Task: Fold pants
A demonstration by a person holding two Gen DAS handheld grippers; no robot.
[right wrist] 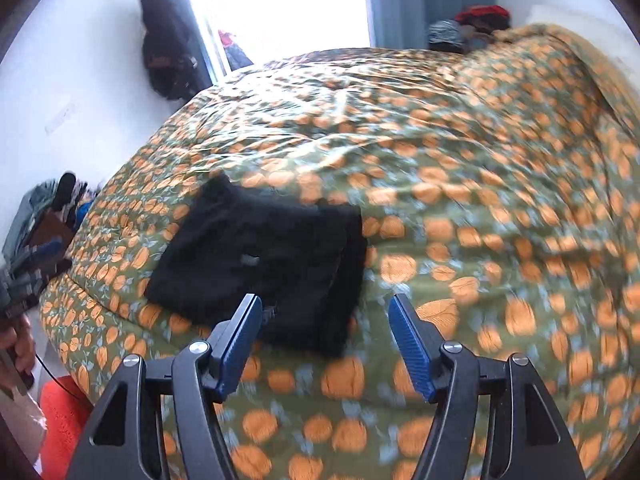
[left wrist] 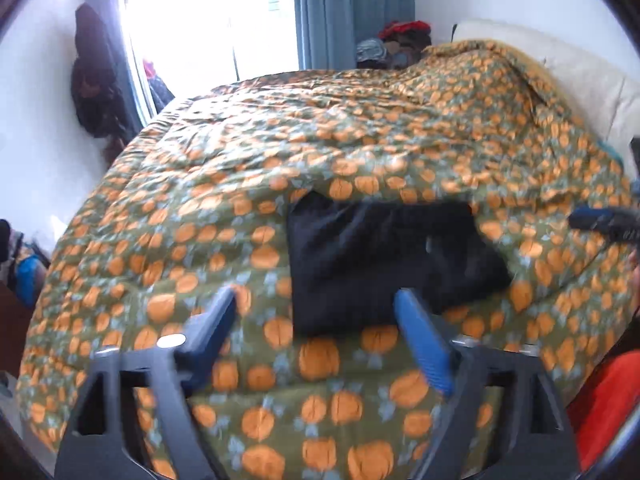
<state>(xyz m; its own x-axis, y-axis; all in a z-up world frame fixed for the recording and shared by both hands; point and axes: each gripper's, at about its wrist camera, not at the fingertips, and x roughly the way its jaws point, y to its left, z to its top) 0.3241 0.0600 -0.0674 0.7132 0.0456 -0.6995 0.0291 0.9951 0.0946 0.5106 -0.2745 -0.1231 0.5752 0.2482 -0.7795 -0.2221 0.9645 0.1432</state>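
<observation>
Lying folded into a compact black rectangle, pants (right wrist: 260, 256) on quilt (right wrist: 460, 200), both hand-held grippers (left wrist: 320, 312) (right wrist: 324, 316) spread apart, empty.

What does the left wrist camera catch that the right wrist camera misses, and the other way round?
Only the left view shows the cream pillow at the head of the bed. Only the right view shows a hand at the left edge. Both show the folded black pants lying on the pumpkin-print quilt, a bright window, and open blue fingers holding nothing.
</observation>
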